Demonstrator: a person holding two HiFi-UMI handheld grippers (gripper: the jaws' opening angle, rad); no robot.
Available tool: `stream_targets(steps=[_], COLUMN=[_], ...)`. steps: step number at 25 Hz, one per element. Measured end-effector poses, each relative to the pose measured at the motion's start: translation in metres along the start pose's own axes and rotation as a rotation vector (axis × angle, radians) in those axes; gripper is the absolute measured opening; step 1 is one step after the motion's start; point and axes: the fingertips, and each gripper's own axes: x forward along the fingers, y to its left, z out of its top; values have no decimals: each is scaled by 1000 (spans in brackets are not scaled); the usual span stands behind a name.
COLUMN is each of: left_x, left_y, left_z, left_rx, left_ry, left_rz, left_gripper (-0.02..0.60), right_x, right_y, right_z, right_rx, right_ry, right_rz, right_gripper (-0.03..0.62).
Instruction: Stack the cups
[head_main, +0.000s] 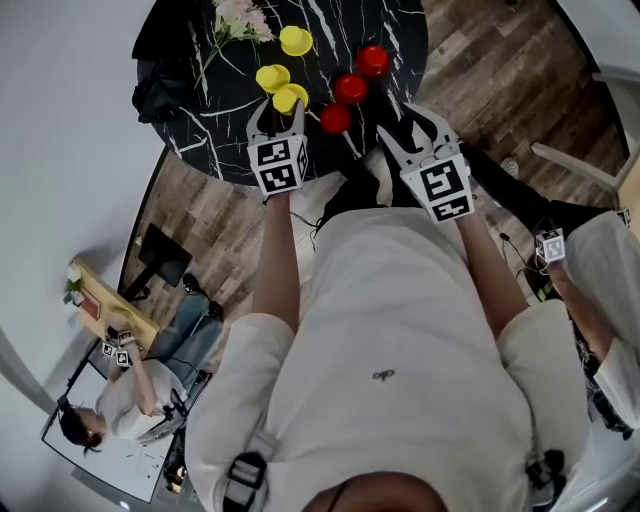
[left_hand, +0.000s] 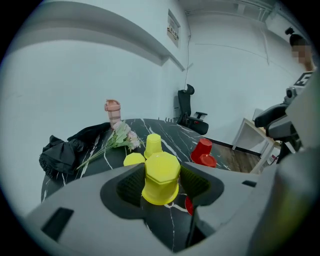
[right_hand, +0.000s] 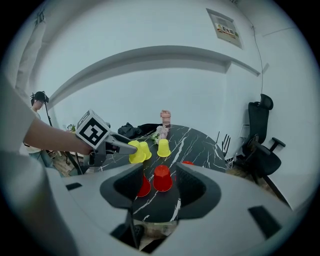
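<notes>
Looking down in the head view, the left gripper (head_main: 279, 108) clasps a yellow cup (head_main: 290, 97) near the near edge of the black marble table (head_main: 200, 110), just beside two more yellow cups (head_main: 272, 77); the right gripper (head_main: 405, 125) hovers at that edge by three red cups (head_main: 350, 88). The left gripper view shows both jaws pressing the upturned yellow cup. The right gripper view shows jaws spread, a red cup (right_hand: 162, 178) on the surface between them, touching neither.
</notes>
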Motion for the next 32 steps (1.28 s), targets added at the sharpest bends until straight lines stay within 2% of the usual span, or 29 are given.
stream_targets(steps=[5,12,21,32], left_x=[-7,13,38,53], left_y=[-30,-81,-125,-142], left_z=[36,72,76,67], left_rx=[22,113,169,212], left_ry=[-49,-74,-40,20], left_rz=[-63,-170,-232,-267], left_gripper=[221,221,221,221], right_x=[-8,-14,-23,-26], right_y=[-12,-40,-62,-71], right_z=[3,3,-7,-12], right_rx=[19,51,71,81], right_ry=[-13,-32,-14,0], right_rz=[-11,-49,-65,-62], right_gripper=[207,206,204,202])
